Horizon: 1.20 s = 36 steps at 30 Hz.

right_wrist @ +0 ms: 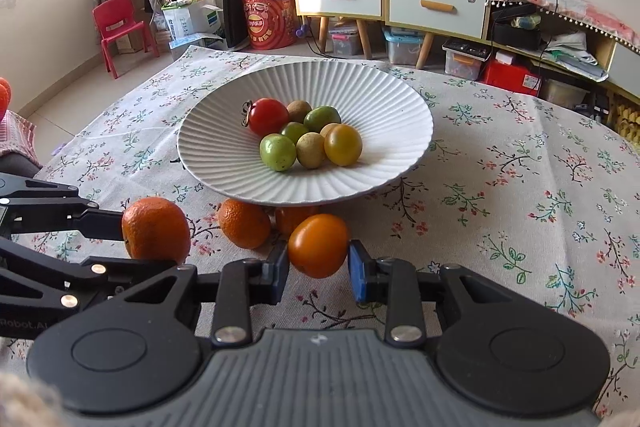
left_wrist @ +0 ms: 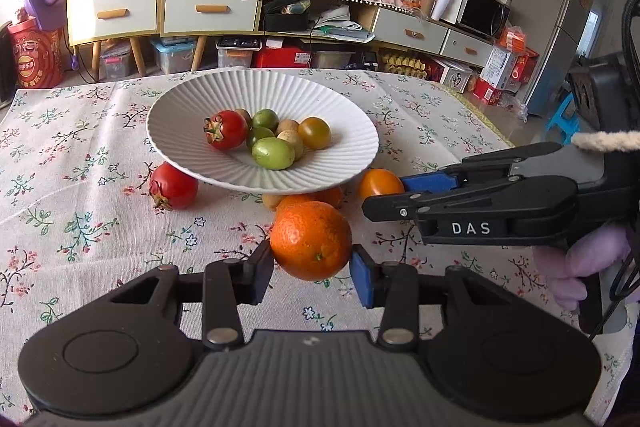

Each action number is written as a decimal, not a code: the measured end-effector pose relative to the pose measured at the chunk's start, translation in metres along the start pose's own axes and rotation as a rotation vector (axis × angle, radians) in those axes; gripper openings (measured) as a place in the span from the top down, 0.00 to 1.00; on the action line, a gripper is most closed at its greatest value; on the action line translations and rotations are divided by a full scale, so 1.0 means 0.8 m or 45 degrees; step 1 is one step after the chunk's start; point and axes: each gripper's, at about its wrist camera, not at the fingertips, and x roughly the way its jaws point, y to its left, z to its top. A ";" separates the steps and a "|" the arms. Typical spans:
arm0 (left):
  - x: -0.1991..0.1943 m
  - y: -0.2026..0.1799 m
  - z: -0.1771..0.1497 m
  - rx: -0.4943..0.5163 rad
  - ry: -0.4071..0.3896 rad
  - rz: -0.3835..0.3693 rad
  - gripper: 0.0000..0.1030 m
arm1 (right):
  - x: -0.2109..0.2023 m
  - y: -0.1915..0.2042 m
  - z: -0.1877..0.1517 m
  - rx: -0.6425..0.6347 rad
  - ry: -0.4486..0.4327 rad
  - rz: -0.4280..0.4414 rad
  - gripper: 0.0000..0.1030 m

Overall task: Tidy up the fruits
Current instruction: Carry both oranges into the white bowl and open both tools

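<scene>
My left gripper is shut on a mandarin, held just above the floral cloth in front of the plate. My right gripper has its blue pads pressed on an orange tomato close beside it; the left wrist view shows it coming in from the right. A white ribbed plate holds a red tomato, several green fruits, brownish ones and a yellow tomato. Two more mandarins lie at the plate's near edge. A second red tomato rests on the cloth left of the plate.
The floral tablecloth covers the whole table. Beyond its far edge stand cabinets with drawers, storage boxes and a red chair. A gloved hand holds the right gripper's handle.
</scene>
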 end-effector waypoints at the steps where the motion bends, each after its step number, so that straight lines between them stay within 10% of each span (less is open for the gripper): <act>1: -0.001 -0.001 0.003 -0.001 -0.006 -0.001 0.65 | -0.003 -0.001 0.001 0.010 -0.007 0.003 0.72; 36: 0.084 0.035 0.086 0.055 0.139 0.163 0.65 | 0.071 -0.053 0.096 0.072 -0.031 -0.021 0.72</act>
